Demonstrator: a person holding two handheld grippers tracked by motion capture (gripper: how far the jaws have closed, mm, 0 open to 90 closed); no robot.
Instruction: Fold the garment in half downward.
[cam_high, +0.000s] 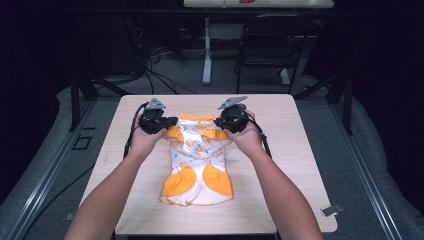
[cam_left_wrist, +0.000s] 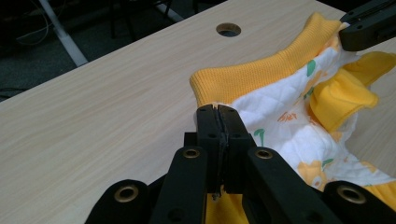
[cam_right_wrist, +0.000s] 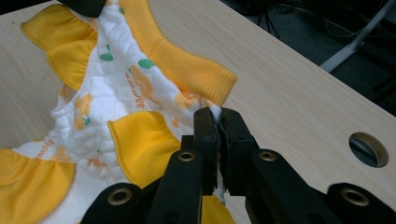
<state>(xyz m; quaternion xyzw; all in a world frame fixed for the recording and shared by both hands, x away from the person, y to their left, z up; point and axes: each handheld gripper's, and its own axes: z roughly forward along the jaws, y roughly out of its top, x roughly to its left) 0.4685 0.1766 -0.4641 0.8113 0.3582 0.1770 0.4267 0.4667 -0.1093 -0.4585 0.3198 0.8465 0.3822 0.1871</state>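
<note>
You had the small white-and-orange garment (cam_high: 197, 162) laid out on the middle of the desk (cam_high: 295, 165), its ruffled orange hem nearest you and its ribbed orange collar (cam_high: 196, 117) at the far end. Judging by the grip, you were at the pick-up step: each shoulder corner was pinched and the top end looked ready to be lifted or folded.

Your left hand-held gripper (cam_left_wrist: 217, 122) was clamped tight on the white quilted fabric just below the collar's left end, jaws pressed together with only a thin seam of cloth between them. Your right hand-held gripper (cam_right_wrist: 218, 125) did the same at the collar's right end, a sliver of white fabric squeezed between its jaws.

The next move called for both hands travelling together at an even height, so the collar stayed taut and neither corner slipped out of such a shallow bite.

From above, your hands and the gripper bodies covered both grip points and the sleeve ruffles (cam_high: 216, 134), so the bite depth could not be read there. The garment's underside was hidden. The print's small lettering (cam_right_wrist: 137, 87) was too blurred to read. Beyond the desk's far edge, the chair (cam_high: 270, 45) and cables (cam_high: 155, 67) sank into darkness.
</note>
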